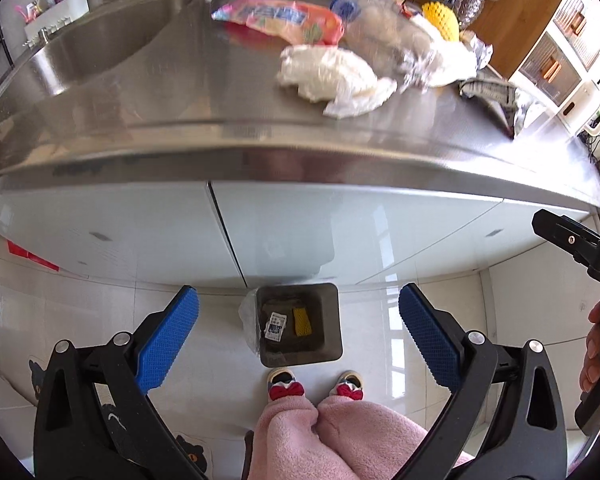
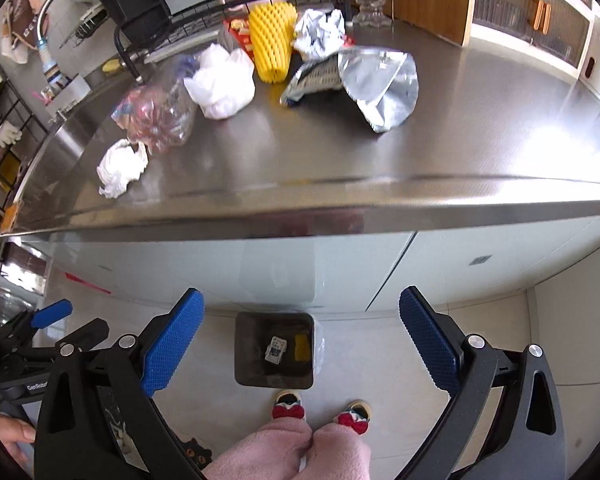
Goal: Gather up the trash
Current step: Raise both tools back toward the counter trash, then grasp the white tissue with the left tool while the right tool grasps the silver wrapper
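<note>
Left gripper (image 1: pixel 298 322) jaws wide, empty; crumpled white tissue (image 1: pixel 332 76) on counter (image 1: pixel 220 120).

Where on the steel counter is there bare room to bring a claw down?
Free: the front strip of the counter between its edge and the trash, and the whole stretch right of the foil bag. Crowded: the back, from the crushed bottle past the white bag to the yellow foam net.
</note>
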`<state>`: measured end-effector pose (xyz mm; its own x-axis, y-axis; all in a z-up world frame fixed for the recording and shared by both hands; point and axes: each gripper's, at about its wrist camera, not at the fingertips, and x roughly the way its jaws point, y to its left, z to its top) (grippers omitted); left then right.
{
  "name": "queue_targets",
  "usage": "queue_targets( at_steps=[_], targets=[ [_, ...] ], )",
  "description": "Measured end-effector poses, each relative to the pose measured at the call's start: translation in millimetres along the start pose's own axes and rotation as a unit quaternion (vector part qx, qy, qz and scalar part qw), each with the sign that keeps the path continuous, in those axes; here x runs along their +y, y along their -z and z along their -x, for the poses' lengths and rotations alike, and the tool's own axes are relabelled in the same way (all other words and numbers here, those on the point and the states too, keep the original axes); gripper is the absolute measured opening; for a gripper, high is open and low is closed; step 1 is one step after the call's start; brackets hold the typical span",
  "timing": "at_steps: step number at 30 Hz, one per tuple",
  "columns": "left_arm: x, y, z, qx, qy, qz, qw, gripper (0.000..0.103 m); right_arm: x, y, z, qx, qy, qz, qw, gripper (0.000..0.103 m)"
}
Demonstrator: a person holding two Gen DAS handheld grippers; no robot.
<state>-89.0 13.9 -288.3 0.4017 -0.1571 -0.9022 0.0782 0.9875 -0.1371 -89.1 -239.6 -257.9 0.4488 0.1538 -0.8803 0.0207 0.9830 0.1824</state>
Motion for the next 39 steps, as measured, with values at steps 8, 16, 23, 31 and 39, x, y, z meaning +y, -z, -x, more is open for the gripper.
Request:
queue_targets(
  at_steps=[8, 16, 23, 31, 39],
  targets=[
    [-19.0, -56.3, 31.3, -0.043, 0.008, -0.005, 0.9990, 0.095, -13.9, -49.7, 31.0, -0.068, 0.026, 0.011, 0.997, 0.098],
    [-23.6, -101.1, 17.4, -0.059, 0.005, 0.002, 0.9982, 0.095, -39.2, -93.4, 25.4, -0.091, 0.045, 0.002, 0.995, 0.098],
    [-27.1, -118.0, -9.9, -0.040, -0.003, 0.003, 0.9992, 0.094, -37.3, -116.5, -9.4, -0.077, 0.049, 0.048, 0.995, 0.098],
    [-24.4, -126.0, -27.7, -0.027, 0.002, 0.006, 0.9996, 0.077, -34.4, -126.5, -47.1, -0.057, 0.037, 0.084, 0.994, 0.093],
    [-21.1, -126.3, -33.0, -0.018, 0.011, 0.004, 0.9998, 0.042, -31.5, -123.3, -61.8, -0.027, -0.012, 0.084, 0.996, 0.046]
  ],
)
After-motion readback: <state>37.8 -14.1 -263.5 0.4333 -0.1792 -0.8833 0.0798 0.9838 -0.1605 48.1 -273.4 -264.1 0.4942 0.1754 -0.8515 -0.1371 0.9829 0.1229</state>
